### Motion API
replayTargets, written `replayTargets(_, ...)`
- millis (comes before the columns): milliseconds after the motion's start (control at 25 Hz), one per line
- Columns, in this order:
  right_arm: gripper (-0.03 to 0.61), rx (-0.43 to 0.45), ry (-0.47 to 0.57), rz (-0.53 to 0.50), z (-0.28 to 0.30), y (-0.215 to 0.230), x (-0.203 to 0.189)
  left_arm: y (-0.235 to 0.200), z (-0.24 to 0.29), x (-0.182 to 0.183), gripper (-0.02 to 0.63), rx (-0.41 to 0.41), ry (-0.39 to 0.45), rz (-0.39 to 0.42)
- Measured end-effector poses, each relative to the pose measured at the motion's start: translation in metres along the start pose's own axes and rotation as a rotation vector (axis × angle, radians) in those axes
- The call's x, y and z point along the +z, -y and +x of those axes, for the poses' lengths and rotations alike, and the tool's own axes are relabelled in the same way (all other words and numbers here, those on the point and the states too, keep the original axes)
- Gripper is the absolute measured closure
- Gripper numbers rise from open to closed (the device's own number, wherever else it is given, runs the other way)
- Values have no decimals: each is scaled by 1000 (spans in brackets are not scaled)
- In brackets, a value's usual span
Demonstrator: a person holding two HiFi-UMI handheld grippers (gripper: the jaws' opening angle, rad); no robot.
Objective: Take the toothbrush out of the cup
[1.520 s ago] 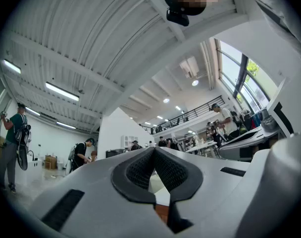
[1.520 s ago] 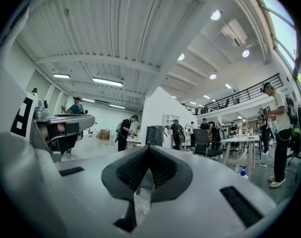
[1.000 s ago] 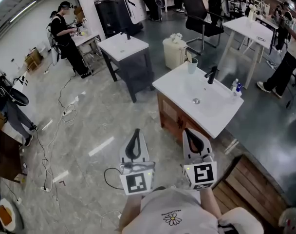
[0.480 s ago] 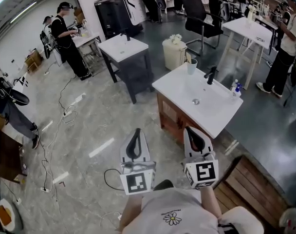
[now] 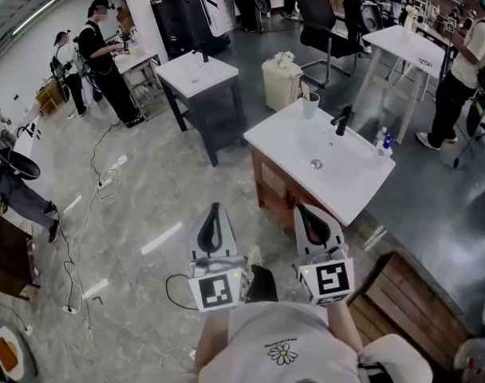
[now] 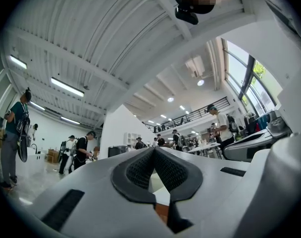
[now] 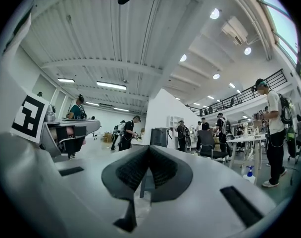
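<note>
White washstand with pale cup

Gleaming glossy and smooth over the white table top; showing brown wood on the cabinet beneath; shining like polished grey stone across the floor; looking matt white plastic on the left gripper shell, with dark ribbed pads.

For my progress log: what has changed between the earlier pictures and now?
Little. A shoe has come into view between the left gripper and right gripper, so the person seems to be stepping toward the sink counter. Nothing was grasped or released. Both grippers stay shut and empty; the toothbrush remains in the cup.
</note>
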State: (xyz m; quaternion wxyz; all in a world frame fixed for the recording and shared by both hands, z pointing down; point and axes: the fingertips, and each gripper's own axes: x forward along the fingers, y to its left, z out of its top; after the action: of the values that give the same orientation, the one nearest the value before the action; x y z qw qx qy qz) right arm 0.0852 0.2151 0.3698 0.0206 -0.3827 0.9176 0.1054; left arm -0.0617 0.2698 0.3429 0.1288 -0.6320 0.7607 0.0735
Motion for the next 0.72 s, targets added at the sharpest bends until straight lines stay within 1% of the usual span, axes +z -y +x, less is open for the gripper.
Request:
replayTargets(160,566,-31,20,13,15,18,6,-10,26,5,597,-5,36,53)
replayTargets(320,566,-59,42,7,34,34,6,-16,55,2,597,-14,49,54)
replayTargets(400,566,-73,29,11,45,43,0,-14,73,-5,597,-33,51,54)
replayTargets(560,566,-83,27,-20,73,56,-12,-7,106,-25,597,-81,34,36)
replayTargets(640,566,-91,19,-15,92,63,-21,-4,126,-37,597,-114,32,42)
replayTargets(720,566,-92,14,-25,117,70,-30,-6,150,-49,597,-135,32,30)
